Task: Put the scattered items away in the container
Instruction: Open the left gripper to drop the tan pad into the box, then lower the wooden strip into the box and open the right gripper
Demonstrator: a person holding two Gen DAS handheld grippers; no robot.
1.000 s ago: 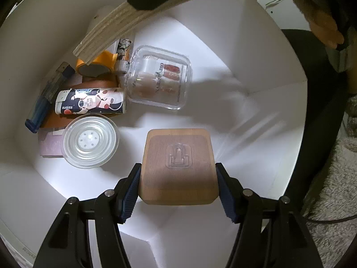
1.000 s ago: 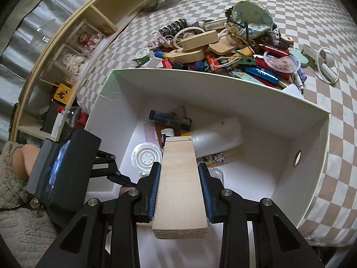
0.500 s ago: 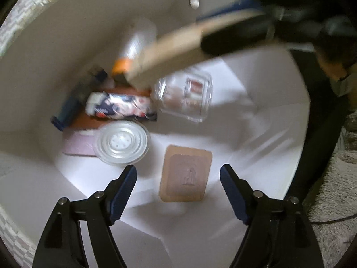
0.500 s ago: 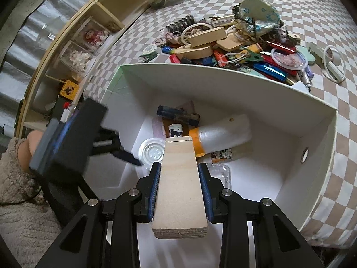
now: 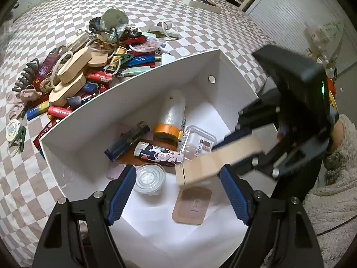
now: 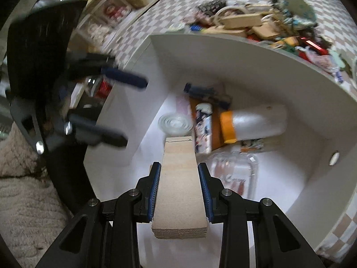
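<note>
A white box (image 5: 133,102) stands on checkered cloth. My left gripper (image 5: 178,192) hangs open above its near end, with nothing between the pads. A square wooden block (image 5: 191,205) lies flat on the box floor below it. My right gripper (image 6: 179,167) is shut on a long pale wooden plank (image 6: 179,178), which slants down into the box (image 6: 245,67). The plank (image 5: 218,158) crosses the left wrist view from the right. Inside lie a blue lighter (image 5: 127,140), a patterned tube (image 5: 158,154), a clear round lid (image 5: 149,178), a clear case (image 5: 197,143) and an orange-banded white bottle (image 5: 173,116).
A heap of scattered items (image 5: 89,62) lies on the cloth beyond the box's far wall. A wooden shelf (image 6: 111,11) with small boxes stands to the left in the right wrist view. A fluffy rug (image 6: 22,201) lies below the box's near side.
My left gripper opened, let go of the square wooden block and lifted back; the block now lies on the box floor. The right gripper carried the plank lower into the box.
</note>
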